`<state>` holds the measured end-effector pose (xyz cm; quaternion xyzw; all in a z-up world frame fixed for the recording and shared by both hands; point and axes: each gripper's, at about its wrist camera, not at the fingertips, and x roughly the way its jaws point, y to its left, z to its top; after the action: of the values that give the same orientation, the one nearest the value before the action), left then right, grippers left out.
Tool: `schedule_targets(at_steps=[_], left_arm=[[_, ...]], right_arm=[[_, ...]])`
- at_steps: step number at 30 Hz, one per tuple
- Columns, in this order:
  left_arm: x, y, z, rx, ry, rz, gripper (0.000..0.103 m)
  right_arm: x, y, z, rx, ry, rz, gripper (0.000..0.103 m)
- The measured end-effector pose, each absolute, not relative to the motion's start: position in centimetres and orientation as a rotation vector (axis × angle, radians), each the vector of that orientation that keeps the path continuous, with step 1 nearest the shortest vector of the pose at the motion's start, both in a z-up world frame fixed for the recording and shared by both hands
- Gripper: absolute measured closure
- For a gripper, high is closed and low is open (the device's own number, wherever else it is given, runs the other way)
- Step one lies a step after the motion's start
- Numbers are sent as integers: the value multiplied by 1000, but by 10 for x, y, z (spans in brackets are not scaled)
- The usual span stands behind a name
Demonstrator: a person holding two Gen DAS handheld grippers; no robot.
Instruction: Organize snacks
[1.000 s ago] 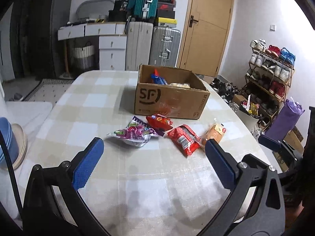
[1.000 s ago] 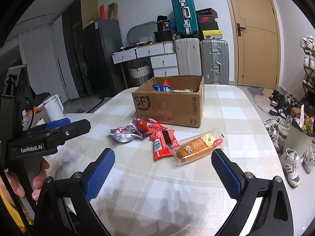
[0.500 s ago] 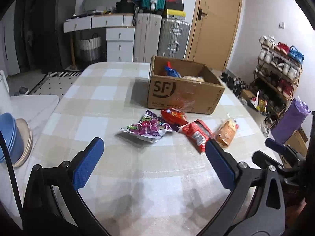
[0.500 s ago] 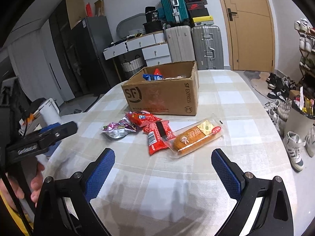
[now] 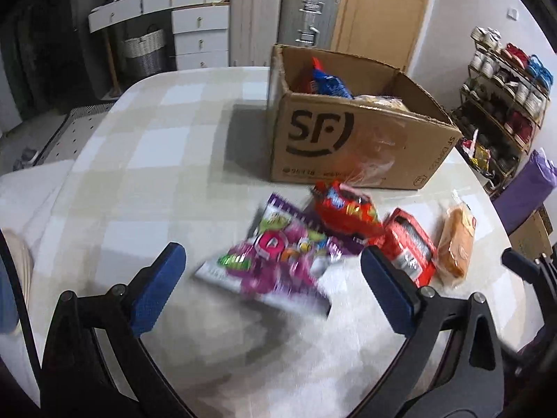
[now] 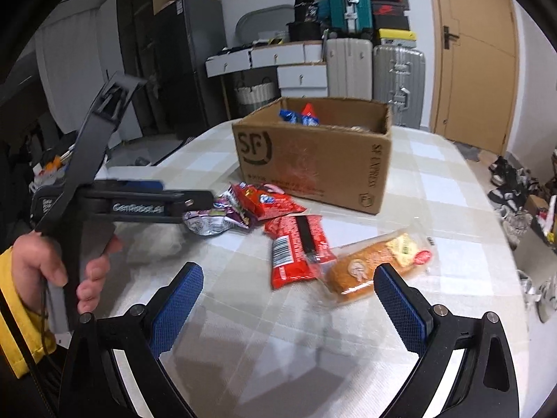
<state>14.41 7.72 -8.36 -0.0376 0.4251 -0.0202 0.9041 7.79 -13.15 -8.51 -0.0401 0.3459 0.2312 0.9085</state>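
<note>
1. Approach is what is changing: the left gripper (image 5: 271, 275) is closing in on the purple snack bag (image 5: 278, 261), which a second ago was lying well ahead of it and is now sitting between its spread, empty fingers, blurred by the motion.
2. The right gripper (image 6: 289, 299) is also easing forward, fingers released and holding nothing, hanging just short of the red packet (image 6: 296, 247) and the bread roll pack (image 6: 376, 264).
3. The four loose snacks, with the red bag (image 5: 348, 209), are lying near the tabletop (image 5: 156, 174) middle, just in front of the cardboard box (image 5: 348, 146), which is already holding a few packs.
4. Judging by this, sorting is only partly done; a first grasp on the purple bag looks imminent.
</note>
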Motion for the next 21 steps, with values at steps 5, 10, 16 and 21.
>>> schedule_targets(at_steps=[5, 10, 16, 21], left_arm=[[163, 68, -102, 2, 929, -55, 23], [170, 76, -110, -51, 950, -115, 37], [168, 75, -114, -24, 967, -147, 54], [154, 76, -116, -14, 965, -170, 62]], right_arm=[[86, -133, -92, -69, 738, 502, 3], [88, -140, -93, -51, 750, 494, 3], [88, -143, -93, -31, 758, 489, 3], [85, -144, -95, -55, 754, 473, 3]])
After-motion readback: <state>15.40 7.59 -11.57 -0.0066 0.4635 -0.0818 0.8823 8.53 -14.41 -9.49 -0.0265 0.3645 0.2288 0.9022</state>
